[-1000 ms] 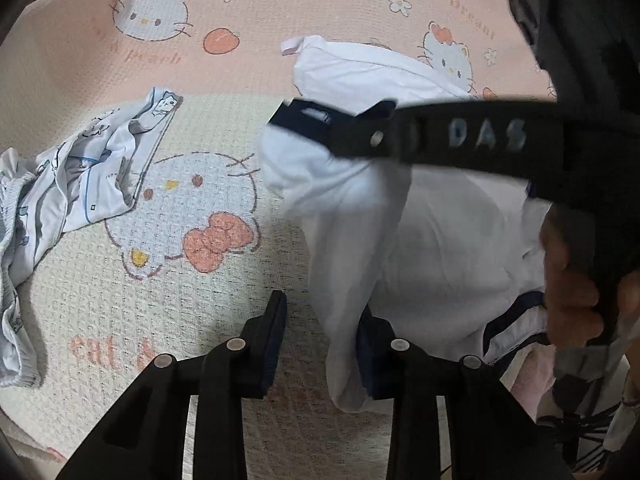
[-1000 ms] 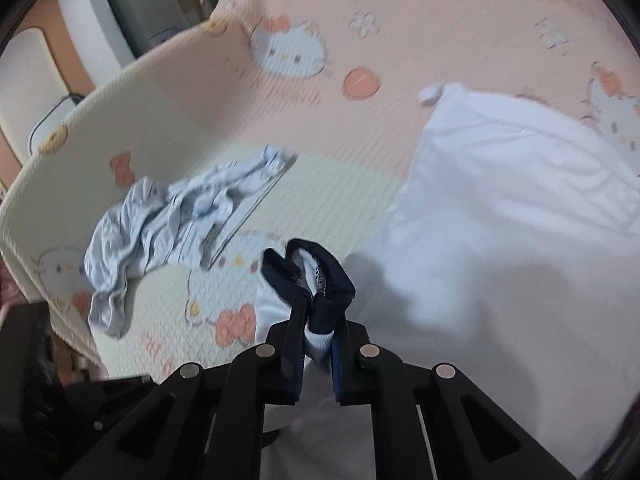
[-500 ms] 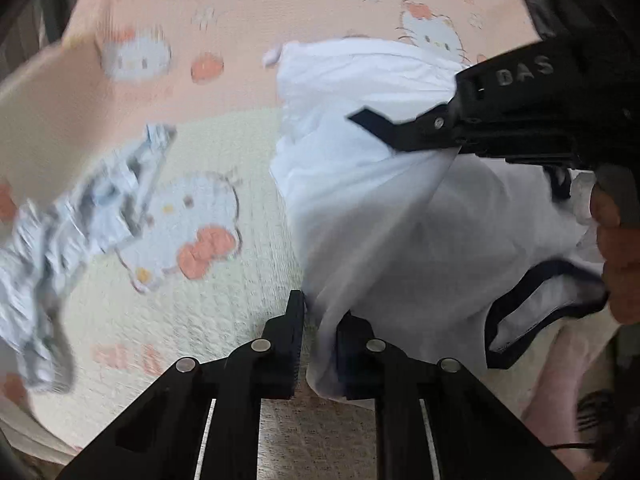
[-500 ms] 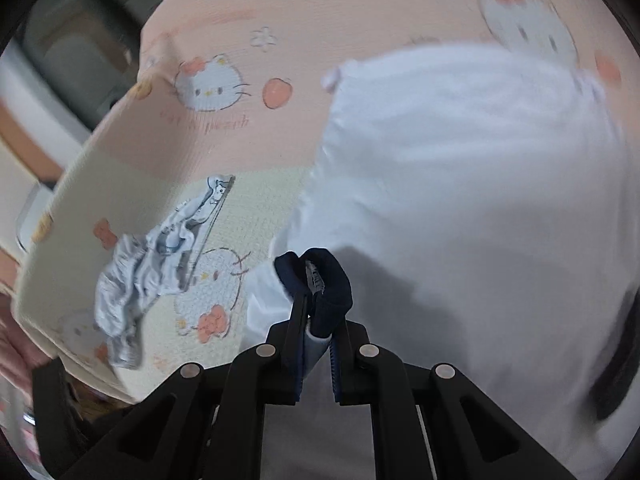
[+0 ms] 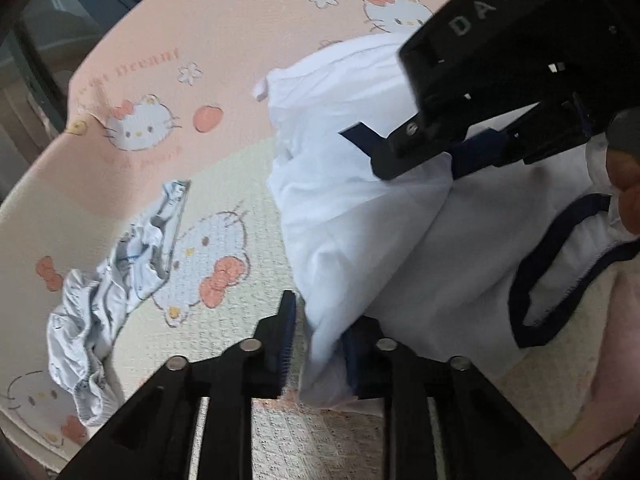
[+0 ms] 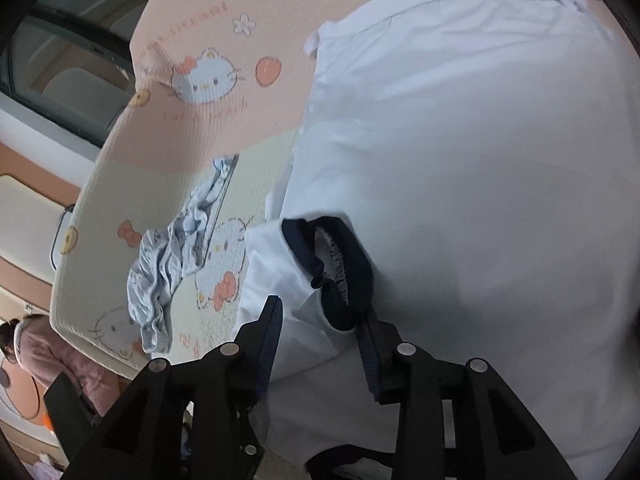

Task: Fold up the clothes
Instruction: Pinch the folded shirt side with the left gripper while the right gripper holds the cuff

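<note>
Though set around a raised fold of the shirt, pinches nothing: so with the left tool, spread wide, the white cloth only leaning on the right finger. Much the same with the right tool: also spread, with the navy cuff lying in the gap and touching the right finger alone, no press from the other side. From the left camera, seen low over the shirt's middle, the cuff right under it.

Probably held so in order to bring the sleeve and the side edge inward over the body, as folding asks. Fits two stages: cloth just being laid down, or just about to be taken up. Cannot tell which.

Further out, most of the shirt lying broad on the right half of the blanket, the navy neckline at the near right edge, close to a hand. To the left, well apart from the shirt, a small blue garment, crumpled, not folded.
</note>
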`<move>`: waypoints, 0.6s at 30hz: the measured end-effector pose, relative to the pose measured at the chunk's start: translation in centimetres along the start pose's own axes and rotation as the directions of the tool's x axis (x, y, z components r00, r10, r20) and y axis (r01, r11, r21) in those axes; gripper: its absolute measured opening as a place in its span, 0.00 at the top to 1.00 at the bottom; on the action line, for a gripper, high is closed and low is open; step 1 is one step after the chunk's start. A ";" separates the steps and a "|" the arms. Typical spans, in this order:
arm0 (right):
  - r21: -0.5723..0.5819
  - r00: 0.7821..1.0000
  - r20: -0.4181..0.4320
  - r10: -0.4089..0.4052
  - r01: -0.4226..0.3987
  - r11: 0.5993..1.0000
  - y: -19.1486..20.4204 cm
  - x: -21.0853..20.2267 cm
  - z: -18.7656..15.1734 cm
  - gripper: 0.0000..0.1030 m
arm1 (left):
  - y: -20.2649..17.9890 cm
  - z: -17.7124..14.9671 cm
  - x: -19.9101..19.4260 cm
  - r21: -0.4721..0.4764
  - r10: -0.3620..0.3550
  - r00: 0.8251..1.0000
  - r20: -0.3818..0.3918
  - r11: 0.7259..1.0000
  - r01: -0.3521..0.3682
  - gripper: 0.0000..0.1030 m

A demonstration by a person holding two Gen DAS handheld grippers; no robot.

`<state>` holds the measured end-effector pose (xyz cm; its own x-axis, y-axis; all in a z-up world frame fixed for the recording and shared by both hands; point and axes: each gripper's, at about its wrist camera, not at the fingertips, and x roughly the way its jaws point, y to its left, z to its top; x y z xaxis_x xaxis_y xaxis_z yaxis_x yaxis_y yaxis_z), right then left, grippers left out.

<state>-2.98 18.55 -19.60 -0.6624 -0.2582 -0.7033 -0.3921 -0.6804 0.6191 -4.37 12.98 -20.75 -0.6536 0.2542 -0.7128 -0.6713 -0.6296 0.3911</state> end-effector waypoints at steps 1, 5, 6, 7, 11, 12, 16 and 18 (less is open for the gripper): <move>-0.005 1.000 0.005 0.001 -0.001 1.000 0.1 0.2 0.0 0.58 | 0.3 0.0 0.2 -0.026 0.005 1.000 0.003 1.000 -0.004 0.73; 0.002 1.000 0.006 0.010 -0.010 1.000 0.2 0.7 0.3 0.52 | 1.4 0.0 1.0 -0.115 -0.012 1.000 -0.001 0.993 0.012 0.71; 0.010 1.000 0.007 0.016 -0.016 1.000 0.1 0.7 0.3 0.51 | 1.4 -0.1 1.2 -0.111 -0.006 1.000 0.003 0.994 0.007 0.69; 0.019 1.000 0.009 0.027 -0.027 0.999 -0.1 0.7 0.3 0.50 | 1.2 -0.2 1.3 -0.093 0.015 1.000 0.009 0.996 -0.014 0.66; 0.015 0.998 0.015 0.054 -0.054 0.998 -0.1 0.8 0.1 0.43 | 0.6 0.0 1.2 -0.031 0.102 0.994 0.036 0.994 -0.101 0.30; 0.005 0.999 0.013 0.045 -0.045 0.999 0.0 0.9 0.1 0.43 | 0.5 0.0 1.3 -0.022 0.114 0.993 0.042 0.993 -0.114 0.29; 0.001 1.000 0.009 0.030 -0.030 1.000 0.2 1.6 0.9 0.43 | 0.3 0.2 1.6 0.011 0.165 0.984 0.069 0.986 -0.166 0.29; 0.014 0.999 0.011 0.036 -0.036 0.999 -0.1 1.8 1.2 0.43 | 0.2 0.3 1.7 0.028 0.189 0.978 0.082 0.981 -0.192 0.29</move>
<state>-4.92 19.00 -20.56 -0.6831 -0.2752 -0.6765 -0.3767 -0.6609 0.6491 -5.76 13.51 -21.66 -0.7953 0.1902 -0.5755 -0.5429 -0.6459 0.5367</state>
